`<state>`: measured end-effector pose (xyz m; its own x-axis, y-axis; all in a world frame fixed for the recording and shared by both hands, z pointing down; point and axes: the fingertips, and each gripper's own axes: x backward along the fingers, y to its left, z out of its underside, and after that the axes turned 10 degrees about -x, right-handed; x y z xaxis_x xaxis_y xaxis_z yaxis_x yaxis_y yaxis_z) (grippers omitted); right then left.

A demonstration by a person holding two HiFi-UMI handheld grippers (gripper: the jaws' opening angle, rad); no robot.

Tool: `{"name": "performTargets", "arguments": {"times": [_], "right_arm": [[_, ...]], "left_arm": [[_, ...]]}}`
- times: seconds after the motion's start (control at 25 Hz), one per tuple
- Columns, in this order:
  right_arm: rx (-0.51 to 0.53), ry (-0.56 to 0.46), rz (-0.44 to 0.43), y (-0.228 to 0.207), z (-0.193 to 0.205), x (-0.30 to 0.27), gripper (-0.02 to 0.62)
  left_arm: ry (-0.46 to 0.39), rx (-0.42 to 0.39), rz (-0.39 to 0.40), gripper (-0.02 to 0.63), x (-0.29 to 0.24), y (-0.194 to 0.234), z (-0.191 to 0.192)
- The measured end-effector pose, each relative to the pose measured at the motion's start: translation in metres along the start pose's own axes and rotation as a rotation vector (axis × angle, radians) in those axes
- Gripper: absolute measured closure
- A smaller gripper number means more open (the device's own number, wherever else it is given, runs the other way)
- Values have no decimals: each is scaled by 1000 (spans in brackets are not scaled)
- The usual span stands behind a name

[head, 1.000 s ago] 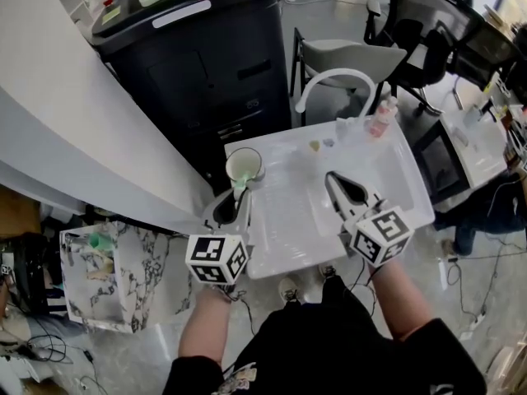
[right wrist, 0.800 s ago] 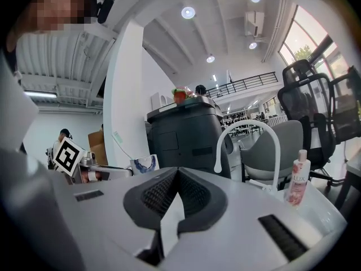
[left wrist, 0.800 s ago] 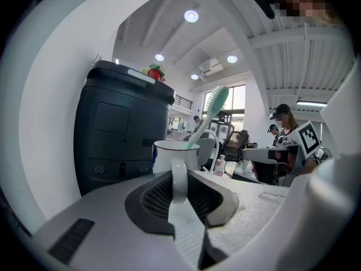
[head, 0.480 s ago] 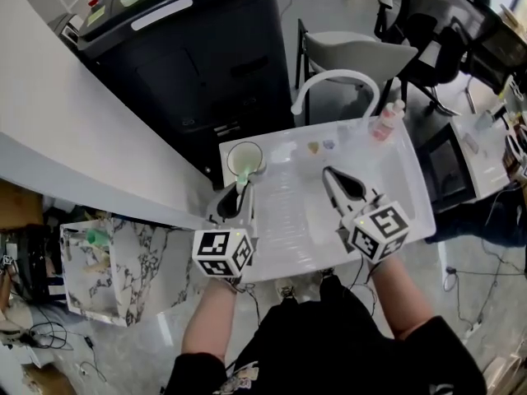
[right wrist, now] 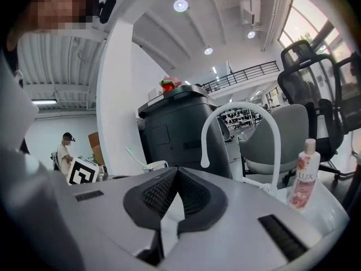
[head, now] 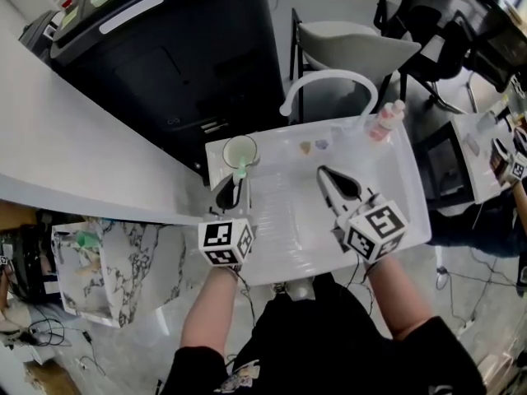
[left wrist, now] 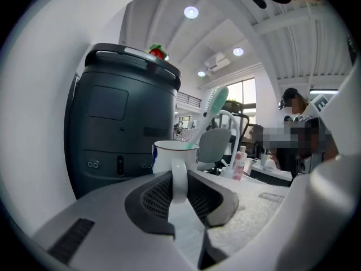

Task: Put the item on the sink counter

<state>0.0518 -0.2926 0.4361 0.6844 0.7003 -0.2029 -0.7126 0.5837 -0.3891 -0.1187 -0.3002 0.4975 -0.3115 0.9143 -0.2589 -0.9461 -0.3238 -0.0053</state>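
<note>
A white mug [head: 240, 151] with a green toothbrush [left wrist: 211, 109] in it stands upright at the back left corner of the white sink counter [head: 395, 212]. My left gripper [head: 235, 189] is shut on the mug's handle [left wrist: 179, 179], which sits between the two black pads; the mug's body [left wrist: 169, 154] rises just beyond them. Whether the mug's base rests on the counter is hidden. My right gripper [head: 324, 174] hovers over the sink basin, shut, its pads [right wrist: 192, 193] touching with nothing between them.
A white arched faucet [head: 325, 85] and a pink bottle [head: 383, 120] stand at the counter's back edge. A tall black machine [head: 165, 56] rises behind the mug. A grey chair [head: 354, 48] is behind the faucet. A marbled bin [head: 90, 270] sits at left.
The head view has shifted, so everything sits slightly higher and further left. Both grippers keep their places relative to the sink, and the mug stays in the left jaws.
</note>
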Motion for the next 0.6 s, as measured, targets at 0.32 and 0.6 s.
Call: {"name": "performTargets", "arguments": {"times": [0.32, 0.6], "right_arm": [[-15, 35, -11, -15, 9, -16, 597], [-25, 66, -14, -25, 20, -30, 597]], "left_arm": [[33, 7, -55, 546, -40, 12, 39], [55, 3, -89, 546, -67, 23, 74]]}}
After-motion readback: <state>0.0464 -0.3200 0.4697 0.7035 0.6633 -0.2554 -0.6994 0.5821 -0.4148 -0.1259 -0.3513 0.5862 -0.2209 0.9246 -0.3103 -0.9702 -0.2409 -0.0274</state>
